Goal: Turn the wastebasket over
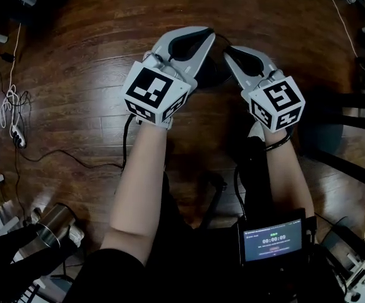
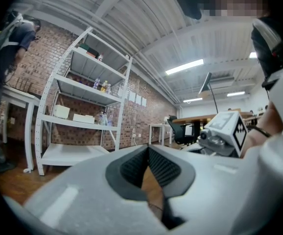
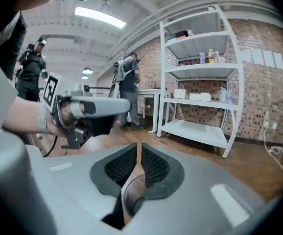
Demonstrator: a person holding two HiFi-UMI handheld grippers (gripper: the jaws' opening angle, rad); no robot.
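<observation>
In the head view both grippers are held up side by side over the wood floor. A dark round thing, apparently the wastebasket (image 1: 213,67), stands on the floor beyond and partly behind them. A curved metal rim (image 3: 130,196) shows low through the right gripper's jaw gap. The left gripper (image 1: 209,34) (image 2: 147,149) has its pad tips touching and nothing in it. The right gripper (image 1: 228,49) (image 3: 139,150) has its pads almost together, also empty. Neither touches the basket. Each gripper shows in the other's view: the right one's marker cube (image 2: 225,130) and the left one's body (image 3: 90,106).
A steel cylinder (image 1: 53,223) stands at the lower left by the person's legs. Cables and a power strip (image 1: 16,135) lie at the left. White shelving (image 2: 78,116) (image 3: 200,102) stands against a brick wall. People (image 3: 31,70) stand further back. Dark furniture legs (image 1: 353,109) are at the right.
</observation>
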